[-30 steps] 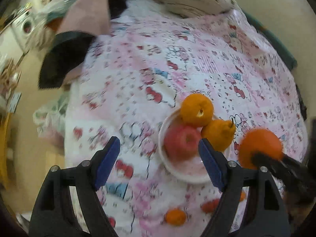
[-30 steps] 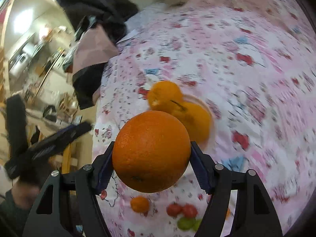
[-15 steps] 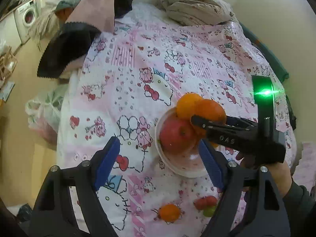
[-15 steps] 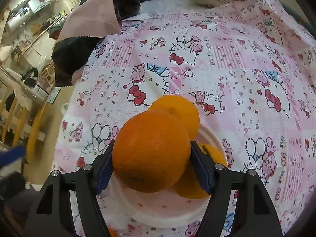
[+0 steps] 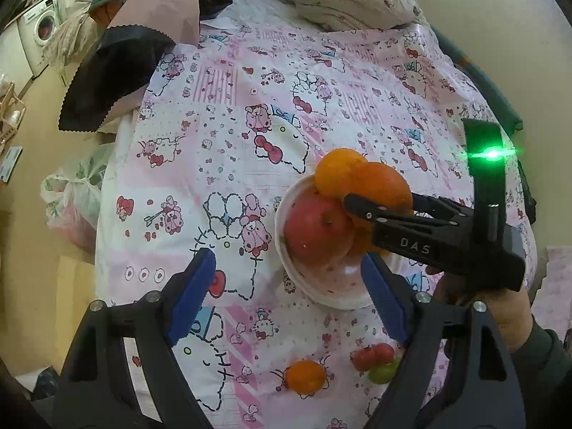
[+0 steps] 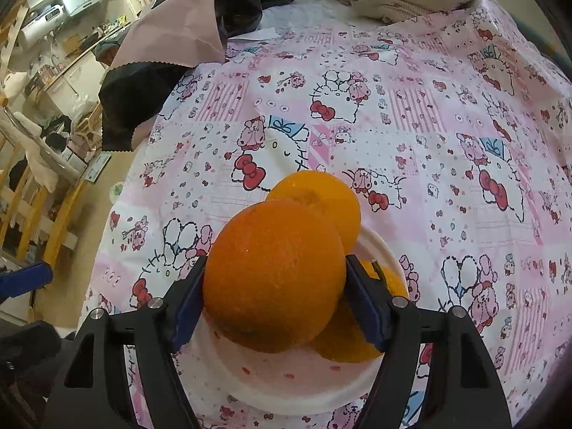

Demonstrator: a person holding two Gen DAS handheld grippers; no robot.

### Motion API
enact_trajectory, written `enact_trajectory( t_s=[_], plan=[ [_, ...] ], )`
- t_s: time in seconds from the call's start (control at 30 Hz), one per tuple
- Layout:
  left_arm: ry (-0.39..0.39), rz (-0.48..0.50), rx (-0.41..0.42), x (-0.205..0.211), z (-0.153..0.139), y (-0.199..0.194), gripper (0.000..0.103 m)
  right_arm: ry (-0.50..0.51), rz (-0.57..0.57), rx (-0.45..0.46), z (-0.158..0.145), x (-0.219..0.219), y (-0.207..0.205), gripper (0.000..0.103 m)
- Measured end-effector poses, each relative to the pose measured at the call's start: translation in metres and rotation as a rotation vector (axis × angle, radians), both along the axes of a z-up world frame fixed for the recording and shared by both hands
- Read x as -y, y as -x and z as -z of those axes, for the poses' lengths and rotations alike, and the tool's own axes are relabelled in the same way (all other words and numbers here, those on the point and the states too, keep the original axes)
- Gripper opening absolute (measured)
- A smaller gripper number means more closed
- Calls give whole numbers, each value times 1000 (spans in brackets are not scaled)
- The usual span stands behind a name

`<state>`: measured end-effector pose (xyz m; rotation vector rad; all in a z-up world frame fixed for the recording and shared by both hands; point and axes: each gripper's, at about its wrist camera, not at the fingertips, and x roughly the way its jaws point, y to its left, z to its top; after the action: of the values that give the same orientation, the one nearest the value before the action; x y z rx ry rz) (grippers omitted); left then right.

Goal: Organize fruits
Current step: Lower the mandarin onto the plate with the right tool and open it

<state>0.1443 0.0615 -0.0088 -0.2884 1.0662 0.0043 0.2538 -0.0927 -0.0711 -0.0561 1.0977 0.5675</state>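
Two grippers work over a white bowl point(image 5: 323, 295) on a pink cartoon-print cloth point(image 5: 232, 114). The right gripper point(image 6: 275, 295) pinches a large orange point(image 6: 273, 279) between its blue pads, held above the bowl beside a red apple point(image 5: 316, 232) and other oranges point(image 6: 329, 203) in it. The left gripper point(image 5: 287, 300) hangs near the bowl, fingers spread wide, holding nothing. Near the bowl, on the camera's side, lie a small tangerine point(image 5: 305, 377), red tomatoes point(image 5: 373, 354) and a green fruit point(image 5: 382, 373).

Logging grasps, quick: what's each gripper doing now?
Left gripper: open, empty.
Right gripper: shut on the orange, over the plate.
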Motion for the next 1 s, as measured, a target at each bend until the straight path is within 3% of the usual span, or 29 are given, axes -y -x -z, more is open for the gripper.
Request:
enact_trajectory(
  t_s=[0.27,0.4,0.6,0.77,1.0],
  plan=[
    [1,2,-9,-1,3,-1,81,-15,2,-18,-2,5,5,78],
    [7,7,-12,-1,4,-1,81,74,-41,24,-2,-5,10,76],
    [13,12,-17,0,5,0,81,17,-13,1,-2,1,7,78],
    [12,14,-16,0,5,0,81,-22,-12,-2,-6,3,8,87],
    [18,11,-21,0,5,0,81,47,-41,31,-6,-6,12,87]
  ],
)
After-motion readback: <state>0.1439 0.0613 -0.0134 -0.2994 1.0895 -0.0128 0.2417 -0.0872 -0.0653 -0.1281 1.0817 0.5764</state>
